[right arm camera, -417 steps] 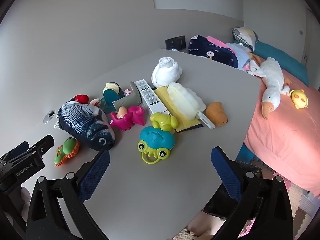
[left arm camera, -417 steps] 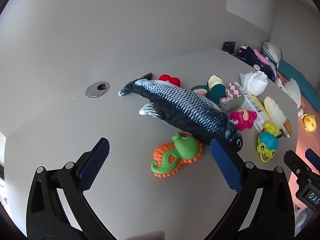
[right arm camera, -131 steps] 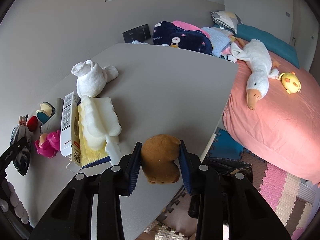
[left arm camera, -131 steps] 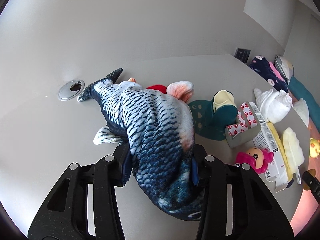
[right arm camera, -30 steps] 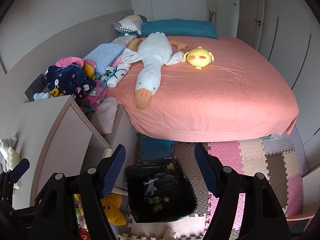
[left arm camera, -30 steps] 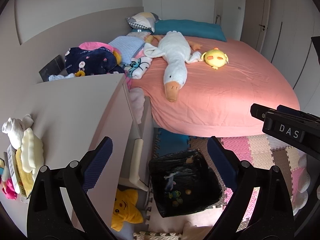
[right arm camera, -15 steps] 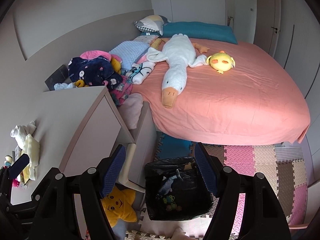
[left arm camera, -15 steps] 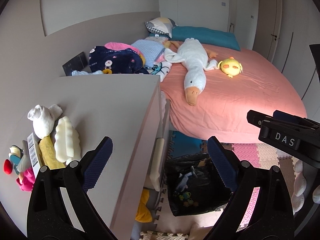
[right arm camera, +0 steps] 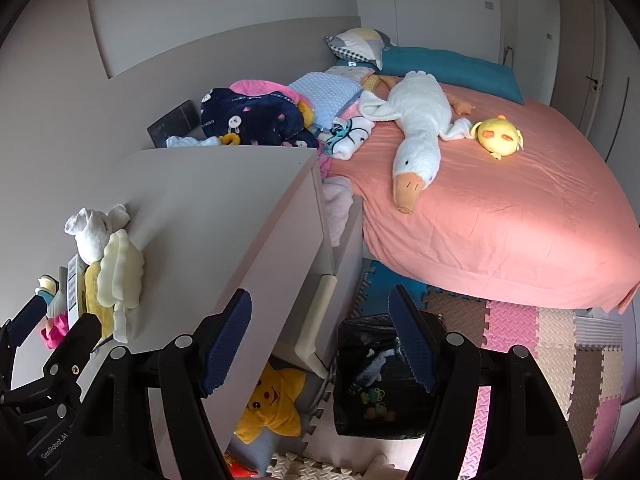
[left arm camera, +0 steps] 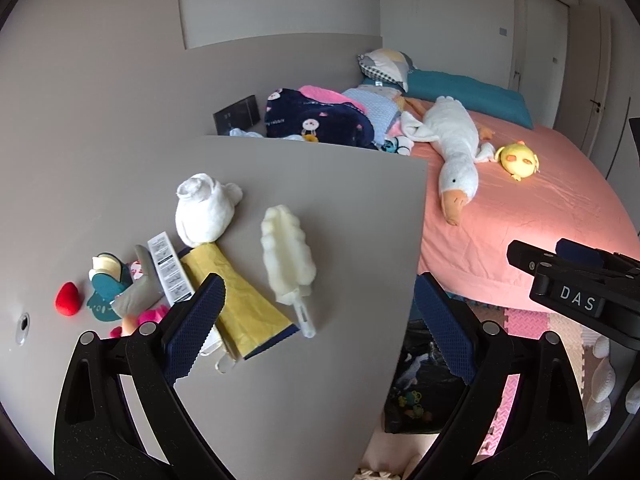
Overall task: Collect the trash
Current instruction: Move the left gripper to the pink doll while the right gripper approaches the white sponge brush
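1. Left gripper (left arm camera: 320, 332): jaws spread wide, nothing between the blue pads. It hangs above the near edge of the grey table (left arm camera: 312, 208).
2. Right gripper (right arm camera: 320, 340): also released and empty, held out past the table's corner, above the floor.
3. Black bin bag (right arm camera: 376, 384) sits on the foam floor mats (right arm camera: 520, 336), beside the table's side panel and near the foot of the pink bed (right arm camera: 500, 208). Inside it: a blue fish toy (right arm camera: 370, 368) and a green toy (right arm camera: 374, 396) (other contents too dark to make out).
4. On the table: a cream fluffy duster (left arm camera: 286, 252) lying partly over a yellow packet (left arm camera: 240, 300), a rolled white cloth (left arm camera: 204, 210) just behind them, a white printed box (left arm camera: 170, 272) beside the packet.
5. Farther left on the table: a teal toy (left arm camera: 106, 288), a red heart-shaped piece (left arm camera: 67, 299), a pink toy (left arm camera: 150, 316) partly hidden by the left finger.
6. Yellow star plush (right arm camera: 270, 404) on the floor under the table, just left of the bag.
7. On the bed: a white goose plush (right arm camera: 418, 136) and a small yellow chick (right arm camera: 498, 136), apart.
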